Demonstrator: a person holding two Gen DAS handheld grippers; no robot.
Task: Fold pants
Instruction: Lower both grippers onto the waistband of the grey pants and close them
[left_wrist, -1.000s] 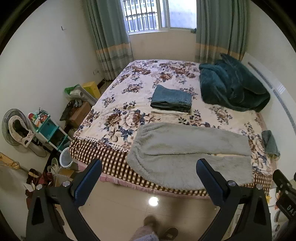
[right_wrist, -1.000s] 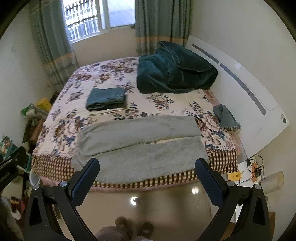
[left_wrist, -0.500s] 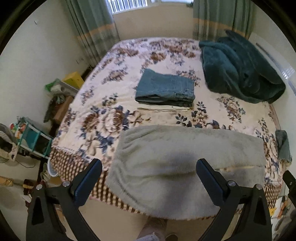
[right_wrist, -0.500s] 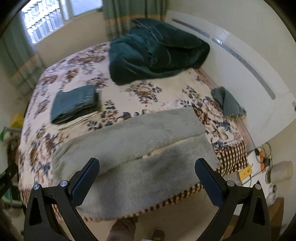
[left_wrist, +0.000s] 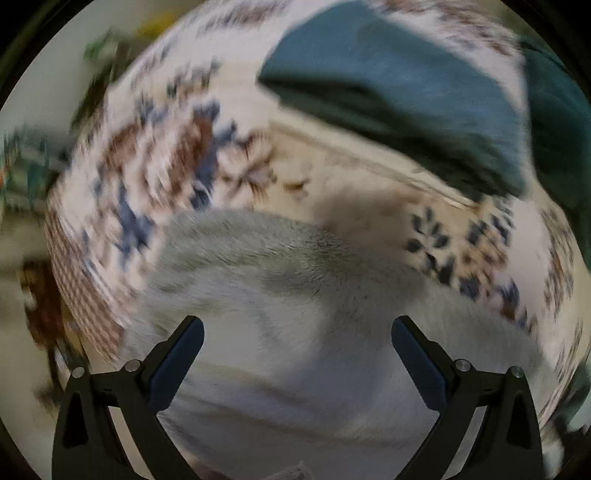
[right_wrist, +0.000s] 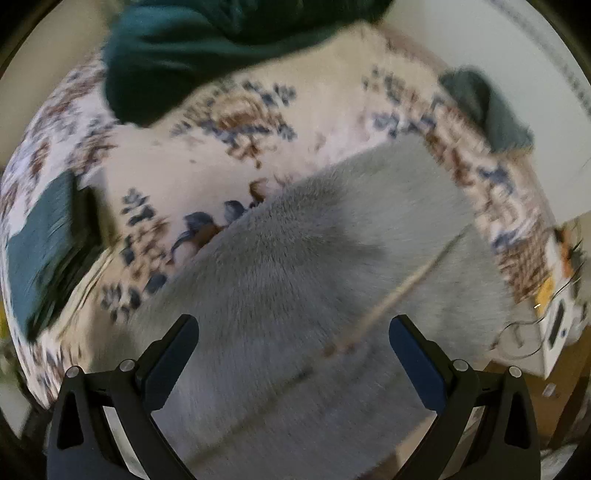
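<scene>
Fluffy grey pants (left_wrist: 295, 295) lie spread flat on the floral bed near its front edge, both legs side by side with a thin gap between them in the right wrist view (right_wrist: 314, 277). My left gripper (left_wrist: 297, 328) is open and empty, close above the waist end of the pants. My right gripper (right_wrist: 293, 328) is open and empty, close above the legs, near the gap between them. Both views are blurred by motion.
A folded stack of blue jeans (left_wrist: 388, 85) lies on the bed (left_wrist: 177, 155) beyond the pants, also in the right wrist view (right_wrist: 40, 236). A dark teal blanket (right_wrist: 207, 48) is heaped at the back. A small grey cloth (right_wrist: 487, 107) lies by the headboard.
Both grippers have dropped steadily forward and down from standing height to just above the grey pants. They remain open. The pants have not moved.
</scene>
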